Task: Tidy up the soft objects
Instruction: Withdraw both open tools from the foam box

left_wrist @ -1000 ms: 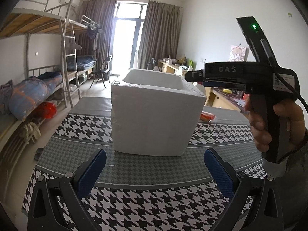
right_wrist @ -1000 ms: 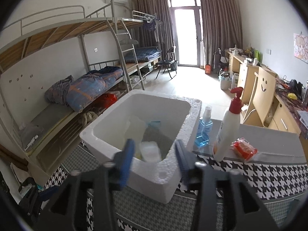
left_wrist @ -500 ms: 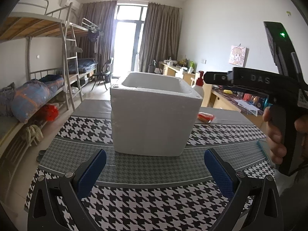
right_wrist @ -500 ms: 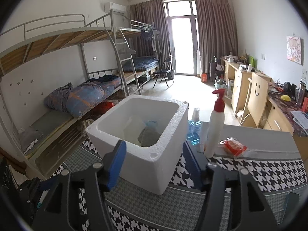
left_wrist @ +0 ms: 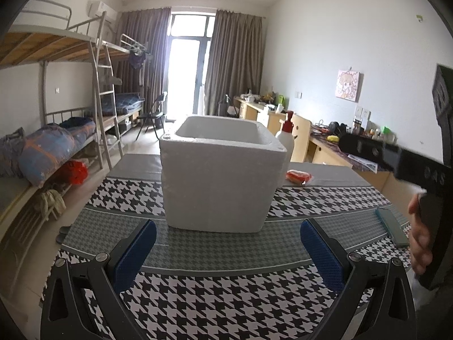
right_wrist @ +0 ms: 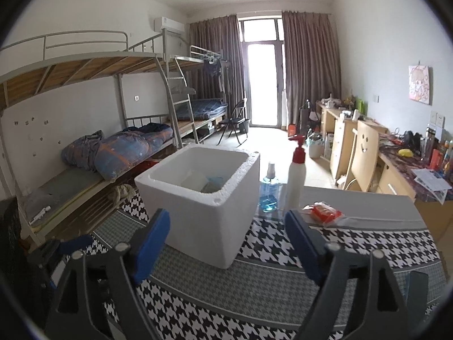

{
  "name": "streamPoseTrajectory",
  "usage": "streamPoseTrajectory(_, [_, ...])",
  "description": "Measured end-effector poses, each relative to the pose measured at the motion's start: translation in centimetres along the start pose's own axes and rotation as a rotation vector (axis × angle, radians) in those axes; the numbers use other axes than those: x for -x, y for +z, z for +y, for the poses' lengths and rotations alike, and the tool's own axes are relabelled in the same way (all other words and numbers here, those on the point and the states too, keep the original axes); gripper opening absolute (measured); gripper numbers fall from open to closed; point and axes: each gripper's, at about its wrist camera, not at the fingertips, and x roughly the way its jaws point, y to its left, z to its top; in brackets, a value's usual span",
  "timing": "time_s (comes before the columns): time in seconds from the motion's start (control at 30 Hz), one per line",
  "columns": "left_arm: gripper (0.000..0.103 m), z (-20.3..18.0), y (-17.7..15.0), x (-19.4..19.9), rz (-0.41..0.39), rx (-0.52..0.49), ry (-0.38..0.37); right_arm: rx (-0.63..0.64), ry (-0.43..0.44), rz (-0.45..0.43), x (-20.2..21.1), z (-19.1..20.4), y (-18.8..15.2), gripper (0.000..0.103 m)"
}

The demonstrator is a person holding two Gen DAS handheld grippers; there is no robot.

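bunk beds line the left wall of a dorm room, and a table [right_wrist: 368,221] under a black-and-white houndstooth cloth fills the foreground. left gripper [left_wrist: 228,250] hangs low over the cloth, jaws spread wide with nothing between them. ahead of it stands a white foam box [right_wrist: 198,198], open-topped; inside, a pale packet and something bluish-grey show, too small to name. right gripper [right_wrist: 226,248] faces the box's near corner, its jaws opening, empty. beside the box stand a blue spray bottle [right_wrist: 269,195] and a white pump bottle [right_wrist: 296,178]. farther right lies an orange packet [right_wrist: 324,212] in clear wrap, probably the next soft thing. it looks light, squashy and slick, so a gentle pinch across its middle should serve better than the crinkly edges. a flat teal pack [left_wrist: 392,226] lies near the person's hand [left_wrist: 421,238].
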Motion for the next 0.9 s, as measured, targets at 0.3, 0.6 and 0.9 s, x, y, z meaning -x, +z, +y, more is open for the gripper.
streamPoseTrajectory(0.3, [0.102, -1.0, 0.2, 1.1, -0.036, -0.026, 0.001, -0.025, -0.027, -0.018, 1.6, -0.7, -1.7, 0.095])
streamPoseTrajectory(0.6, [0.102, -1.4, 0.3, 2.4, -0.08, -0.034, -0.003, -0.028, -0.062, -0.047, 3.7, -0.5, -4.0, 0.095])
streamPoseTrajectory(0.9, [0.102, -1.5, 0.1, 3.5, -0.119, -0.041, -0.018, -0.019, -0.071, -0.061, 5.2, 0.6, -5.7, 0.095])
